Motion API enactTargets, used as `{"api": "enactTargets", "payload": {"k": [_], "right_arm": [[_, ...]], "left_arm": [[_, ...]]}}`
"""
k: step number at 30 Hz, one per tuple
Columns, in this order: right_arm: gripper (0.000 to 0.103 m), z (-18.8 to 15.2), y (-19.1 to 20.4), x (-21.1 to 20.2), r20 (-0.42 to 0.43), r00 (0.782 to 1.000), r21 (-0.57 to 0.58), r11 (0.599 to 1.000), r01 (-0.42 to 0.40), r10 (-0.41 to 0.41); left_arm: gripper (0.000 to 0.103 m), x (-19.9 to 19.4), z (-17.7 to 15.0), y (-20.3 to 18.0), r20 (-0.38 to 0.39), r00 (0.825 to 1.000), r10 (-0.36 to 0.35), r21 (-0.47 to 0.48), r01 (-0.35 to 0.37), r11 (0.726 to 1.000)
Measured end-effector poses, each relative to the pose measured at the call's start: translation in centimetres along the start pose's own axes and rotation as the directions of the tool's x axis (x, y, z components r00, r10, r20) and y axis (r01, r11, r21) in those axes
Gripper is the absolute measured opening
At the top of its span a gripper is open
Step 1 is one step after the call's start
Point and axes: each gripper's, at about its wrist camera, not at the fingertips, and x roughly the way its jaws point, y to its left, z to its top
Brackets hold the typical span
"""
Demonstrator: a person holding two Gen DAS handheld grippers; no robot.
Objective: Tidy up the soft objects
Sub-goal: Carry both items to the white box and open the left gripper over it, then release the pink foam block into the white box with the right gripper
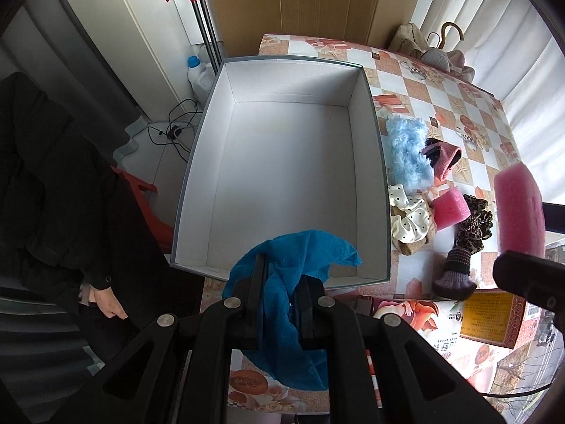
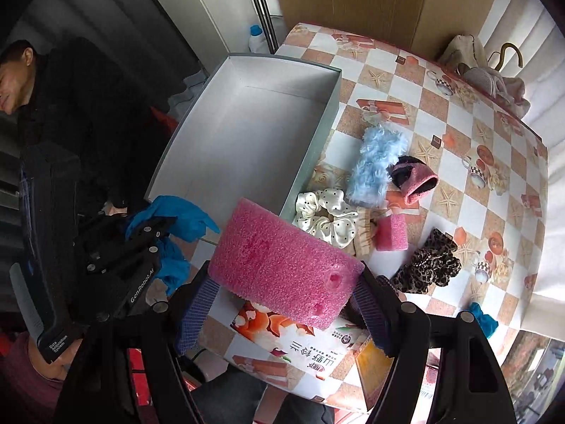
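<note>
My left tongs (image 1: 280, 282) pinch the blue cloth (image 1: 293, 258) at the near rim of the box (image 1: 374, 113); my right tongs (image 2: 282, 282) clamp the pink foam (image 2: 282, 268), probably firmly. I should carry each past the rim before letting go

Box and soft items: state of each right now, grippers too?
Box: open, nothing inside.
Left gripper: shut on blue cloth, at the box's near edge.
Right gripper: shut on big pink foam, held above the table.
Small pink foam: lying on the table.
Blue fluffy piece, white scrunchie, leopard scrunchie: loose on the table.
</note>
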Motion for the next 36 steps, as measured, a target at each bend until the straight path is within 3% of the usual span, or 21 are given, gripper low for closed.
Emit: {"api": "enactTargets", "payload": {"k": [18, 25, 26, 28, 29, 30, 31, 32, 33, 36], "right_arm": [[0.076, 5.3, 2.8, 4.4, -0.035, 0.997, -0.048, 0.996, -0.072, 0.070], [0.077, 6.0, 3.0, 5.1, -0.043, 0.993, -0.060, 0.992, -0.111, 0.108], [0.077, 6.1, 3.0, 5.1, -0.044, 0.992, -0.058, 0.991, -0.124, 0.122], [0.078, 6.3, 2.9, 5.1, -0.043, 0.988, -0.055, 0.987, -0.151, 0.148], [0.078, 6.4, 2.9, 5.0, -0.045, 0.987, -0.053, 0.986, -0.160, 0.157], [0.079, 6.5, 2.8, 5.0, -0.047, 0.985, -0.051, 0.985, -0.167, 0.165], [0.080, 6.5, 2.7, 4.9, -0.045, 0.985, -0.047, 0.985, -0.167, 0.165], [0.088, 6.5, 2.6, 4.8, -0.041, 0.987, -0.041, 0.987, -0.157, 0.155], [0.102, 6.4, 2.4, 4.7, -0.035, 0.990, -0.033, 0.990, -0.139, 0.138], [0.103, 6.3, 1.3, 4.3, -0.042, 0.990, 0.013, 0.990, -0.137, 0.138]], "left_arm": [[0.013, 3.8, 2.8, 3.2, -0.057, 0.998, 0.032, -0.092, -0.038, 0.995], [0.014, 4.1, 2.6, 3.4, -0.053, 0.999, -0.002, -0.088, -0.002, 0.996], [0.022, 3.9, 2.6, 3.3, -0.044, 0.999, -0.013, -0.082, 0.010, 0.997], [0.054, 3.5, 2.5, 3.0, -0.014, 1.000, -0.012, -0.071, 0.011, 0.997], [0.080, 3.2, 2.4, 3.0, 0.004, 1.000, -0.004, -0.067, 0.004, 0.998], [0.087, 2.8, 2.3, 2.9, 0.025, 1.000, -0.004, -0.065, 0.005, 0.998], [0.087, 2.5, 2.1, 2.9, 0.036, 0.999, -0.004, -0.061, 0.007, 0.998], [0.088, 2.5, 2.1, 2.8, 0.033, 0.999, -0.006, -0.056, 0.008, 0.998], [0.089, 2.5, 2.1, 2.9, 0.032, 0.999, -0.019, -0.059, 0.021, 0.998], [0.091, 2.4, 2.0, 3.1, 0.034, 0.998, -0.046, -0.071, 0.048, 0.996]]}}
